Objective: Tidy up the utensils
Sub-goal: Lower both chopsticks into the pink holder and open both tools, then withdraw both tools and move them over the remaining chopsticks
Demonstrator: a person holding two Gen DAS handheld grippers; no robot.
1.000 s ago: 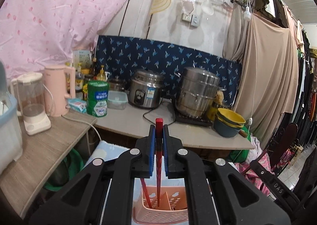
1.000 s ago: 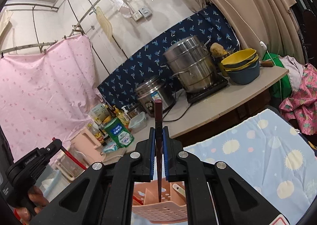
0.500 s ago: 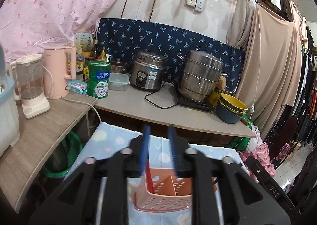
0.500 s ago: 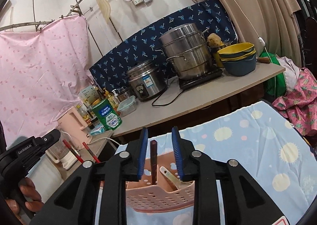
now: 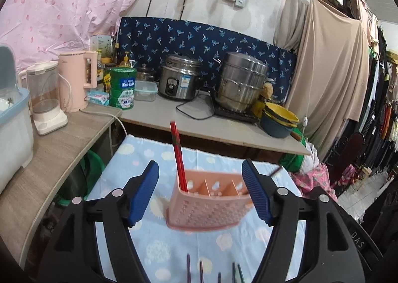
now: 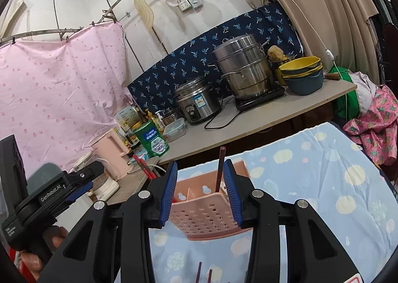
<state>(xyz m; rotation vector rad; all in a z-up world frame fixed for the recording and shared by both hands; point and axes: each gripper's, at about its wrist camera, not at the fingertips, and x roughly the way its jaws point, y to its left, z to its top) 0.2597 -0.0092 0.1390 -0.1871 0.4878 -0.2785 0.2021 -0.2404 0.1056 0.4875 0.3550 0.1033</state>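
Note:
A pink perforated utensil holder (image 5: 211,204) with three compartments stands on the blue patterned cloth (image 5: 139,153). Red chopsticks (image 5: 177,153) stand in its left compartment. My left gripper (image 5: 200,194) is open and empty, just in front of the holder. In the right wrist view the holder (image 6: 206,210) holds a dark brown chopstick (image 6: 220,168) in its right compartment. My right gripper (image 6: 200,193) is open and empty, its jaws either side of that chopstick without touching it. Several loose chopsticks (image 5: 216,273) lie on the cloth near me.
A counter (image 5: 199,128) behind the cloth holds a rice cooker (image 5: 179,81), a steel steamer pot (image 5: 240,84), stacked bowls (image 5: 279,118) and a green tin (image 5: 123,88). A side shelf (image 5: 49,148) on the left carries a pink kettle (image 5: 75,81) and a blender (image 5: 44,101).
Both grippers opened and let go: the red chopstick dropped into the left compartment, the brown chopstick into the right. Both grippers pulled back from the holder.

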